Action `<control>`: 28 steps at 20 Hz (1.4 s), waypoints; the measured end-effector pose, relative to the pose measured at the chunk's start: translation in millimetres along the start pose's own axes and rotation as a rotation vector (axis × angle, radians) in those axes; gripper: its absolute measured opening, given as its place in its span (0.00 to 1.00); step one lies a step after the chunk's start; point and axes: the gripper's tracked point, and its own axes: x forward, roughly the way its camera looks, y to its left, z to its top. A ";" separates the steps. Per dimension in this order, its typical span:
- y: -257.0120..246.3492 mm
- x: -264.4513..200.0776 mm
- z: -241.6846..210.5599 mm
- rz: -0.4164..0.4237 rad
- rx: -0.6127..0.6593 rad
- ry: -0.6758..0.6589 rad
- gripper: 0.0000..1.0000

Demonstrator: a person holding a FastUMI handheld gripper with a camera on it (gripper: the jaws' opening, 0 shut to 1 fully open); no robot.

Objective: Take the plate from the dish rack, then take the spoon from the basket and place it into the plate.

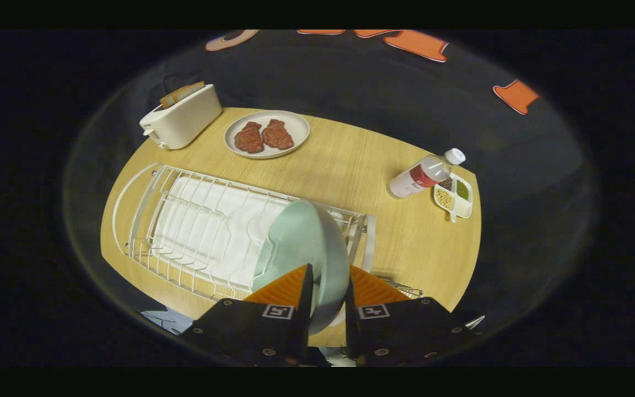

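Observation:
A pale green plate (302, 242) stands on edge between the two fingers of my gripper (327, 286), which is shut on its rim. The plate is held over the right end of the white wire dish rack (196, 231), which lies on the wooden table (350, 165). Just right of the fingers, part of a wire basket (405, 288) peeks out, with its contents hidden.
Beyond the rack stand a white toaster (182, 117) with a slice of toast and a plate with two pieces of meat (266, 134). To the right lie a bottle with a white cap (425, 173) and a small divided dish of seeds (453, 196).

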 end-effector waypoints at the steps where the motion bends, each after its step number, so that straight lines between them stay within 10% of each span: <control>1: 0.1 -2.2 2.8 0.002 0.023 -0.009 0.29; 13: -21.4 -51.3 14.1 -0.067 0.011 -0.120 0.21; 28: -27.0 -113.7 -98.7 0.330 0.253 -0.211 0.20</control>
